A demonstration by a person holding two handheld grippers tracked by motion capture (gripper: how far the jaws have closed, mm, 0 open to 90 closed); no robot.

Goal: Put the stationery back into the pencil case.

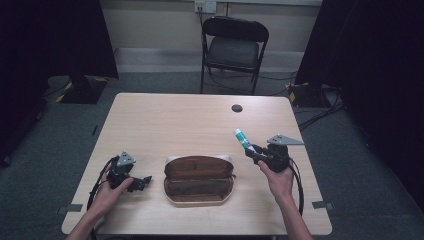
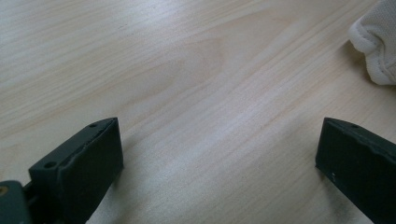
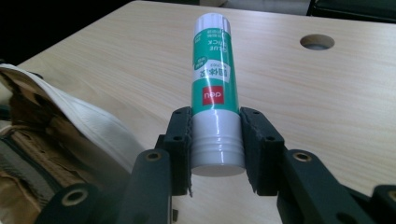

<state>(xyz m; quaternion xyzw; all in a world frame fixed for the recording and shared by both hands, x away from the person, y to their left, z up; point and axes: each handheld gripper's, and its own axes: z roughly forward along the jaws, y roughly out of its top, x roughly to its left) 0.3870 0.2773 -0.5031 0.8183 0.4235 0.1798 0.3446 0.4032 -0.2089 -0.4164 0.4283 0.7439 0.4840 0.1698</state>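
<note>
A green and white glue stick [image 3: 214, 88] is clamped near its cap end between the jaws of my right gripper [image 3: 215, 140], which is shut on it. In the high view that glue stick [image 1: 241, 138] points up and away from the right gripper [image 1: 254, 150], just right of the pouch. The pouch [image 1: 199, 180] is a brown-lined pencil case with a white outer shell, lying open at the table's front middle. My left gripper [image 1: 145, 182] rests low on the table left of the pouch, open, its jaws wide apart over bare wood [image 2: 219, 140]. A white corner of the pouch [image 2: 378, 42] shows at its upper right.
The light wooden table [image 1: 175, 120] has a round cable hole [image 1: 237, 108] at the back right. A black folding chair [image 1: 232, 47] stands behind the table. Black curtains hang at both sides, and cables lie on the floor at the right.
</note>
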